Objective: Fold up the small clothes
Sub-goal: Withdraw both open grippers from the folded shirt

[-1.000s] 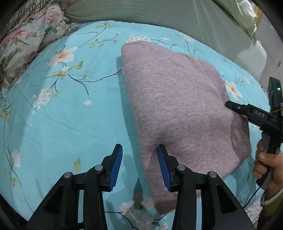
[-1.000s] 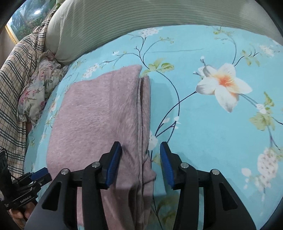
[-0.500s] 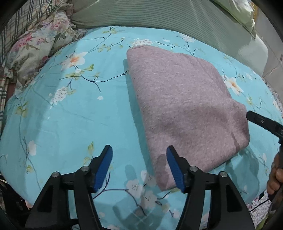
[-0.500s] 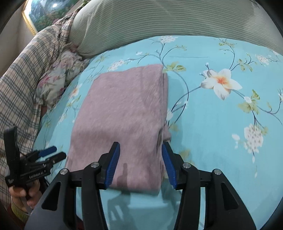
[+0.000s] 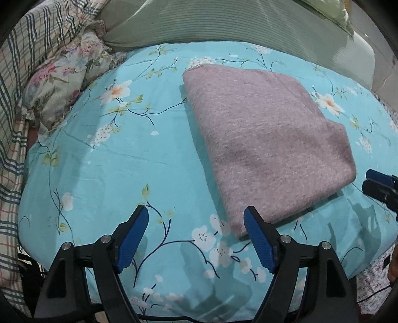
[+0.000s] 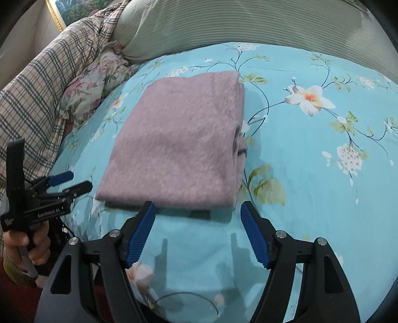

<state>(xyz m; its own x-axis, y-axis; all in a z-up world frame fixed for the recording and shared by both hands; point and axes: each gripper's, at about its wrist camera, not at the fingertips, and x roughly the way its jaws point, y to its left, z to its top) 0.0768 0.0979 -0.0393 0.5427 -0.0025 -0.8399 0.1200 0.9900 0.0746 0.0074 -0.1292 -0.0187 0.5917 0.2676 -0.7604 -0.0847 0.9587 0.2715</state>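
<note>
A mauve knitted garment (image 5: 261, 139) lies folded into a flat rectangle on the turquoise flowered sheet (image 5: 112, 161). My left gripper (image 5: 196, 236) hangs over bare sheet just short of the garment's near corner; its jaws are opening and nothing is between them. In the right wrist view the same garment (image 6: 179, 144) lies just beyond my right gripper (image 6: 197, 231), whose jaws are also opening over empty sheet. The right gripper's tip (image 5: 378, 185) shows at the right edge of the left wrist view. A hand holds the left gripper (image 6: 67, 182) at the left of the right wrist view.
A flowered pillow (image 5: 64, 87) and a checked blanket (image 5: 22, 62) lie at the bed's left side. A green ribbed bolster (image 5: 223, 22) runs along the far edge. The sheet's near edge drops off just below both grippers.
Both grippers have let go of the garment, opened wider and drawn back toward the near edge of the bed. The garment stays folded and flat where it was left.
</note>
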